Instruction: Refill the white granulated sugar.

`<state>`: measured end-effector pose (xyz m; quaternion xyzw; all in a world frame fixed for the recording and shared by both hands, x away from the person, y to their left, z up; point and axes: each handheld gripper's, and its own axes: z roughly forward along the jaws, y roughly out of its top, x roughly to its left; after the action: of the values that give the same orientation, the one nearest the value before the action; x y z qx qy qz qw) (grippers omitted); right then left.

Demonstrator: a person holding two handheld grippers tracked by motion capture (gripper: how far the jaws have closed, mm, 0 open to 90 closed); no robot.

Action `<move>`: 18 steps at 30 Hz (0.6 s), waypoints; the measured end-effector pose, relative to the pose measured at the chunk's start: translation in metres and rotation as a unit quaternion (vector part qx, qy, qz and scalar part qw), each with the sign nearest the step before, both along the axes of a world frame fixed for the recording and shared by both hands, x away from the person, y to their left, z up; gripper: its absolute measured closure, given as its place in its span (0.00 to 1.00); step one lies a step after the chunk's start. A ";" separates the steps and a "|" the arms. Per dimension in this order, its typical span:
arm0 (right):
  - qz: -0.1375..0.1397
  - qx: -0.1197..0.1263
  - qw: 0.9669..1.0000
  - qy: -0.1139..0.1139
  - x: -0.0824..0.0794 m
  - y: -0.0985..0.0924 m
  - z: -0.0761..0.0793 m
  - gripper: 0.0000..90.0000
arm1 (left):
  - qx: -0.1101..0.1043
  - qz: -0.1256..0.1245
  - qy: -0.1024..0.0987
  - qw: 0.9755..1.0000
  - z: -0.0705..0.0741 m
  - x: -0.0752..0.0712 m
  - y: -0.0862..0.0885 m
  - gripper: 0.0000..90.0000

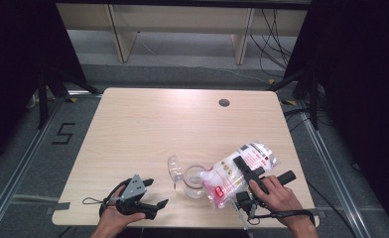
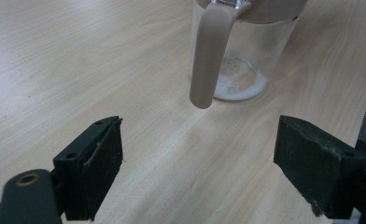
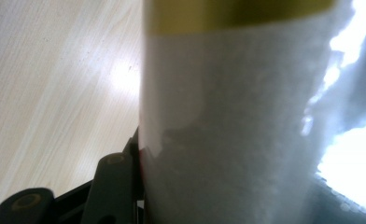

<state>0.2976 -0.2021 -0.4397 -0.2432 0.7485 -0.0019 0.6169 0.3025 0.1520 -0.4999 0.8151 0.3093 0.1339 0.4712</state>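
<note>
One red-printed bag (image 1: 234, 171), text unreadable

Tabletop (image 1: 148, 129): pale wood grain. Jar (image 2: 246, 51): clear glass, taupe handle, white powder inside. Bag (image 1: 234, 173): clear plastic, white contents, red print, yellow band. Both hand-held grippers: black, left hand-held gripper (image 1: 155, 196) has grey plate.

surface: light wood-grain table (image 1: 148, 129)
grommet hole (image 1: 224, 102): toward 1 o'clock
glass jar (image 1: 194, 181): standing toward 5 o'clock
clear lid (image 1: 173, 167): touching jar, at its 10 o'clock
</note>
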 end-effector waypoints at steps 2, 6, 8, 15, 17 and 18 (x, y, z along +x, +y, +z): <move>0.013 -0.013 1.000 -0.006 0.001 0.001 0.002 0.59 | -0.006 0.002 0.000 1.000 0.000 0.000 -0.002 0.17; 0.002 -0.009 1.000 0.001 0.001 0.000 0.001 0.59 | 0.000 0.002 -0.003 1.000 -0.001 0.000 -0.002 0.17; 0.003 -0.004 1.000 -0.002 0.001 -0.001 0.000 0.59 | -0.006 0.001 0.002 1.000 0.000 0.000 -0.002 0.17; 0.010 -0.019 1.000 -0.011 0.001 0.001 0.004 0.59 | -0.001 0.001 -0.003 1.000 0.000 0.000 -0.003 0.17; 0.004 -0.013 1.000 -0.006 0.000 0.000 0.004 0.59 | -0.001 0.001 -0.003 1.000 0.000 0.000 -0.003 0.17; 0.002 -0.007 1.000 -0.008 0.000 -0.001 0.003 0.59 | -0.002 0.002 -0.003 1.000 0.000 0.000 -0.003 0.17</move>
<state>0.2974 -0.2027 -0.4369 -0.2487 0.7434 -0.0074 0.6209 0.3021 0.1494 -0.4995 0.8133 0.3097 0.1364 0.4733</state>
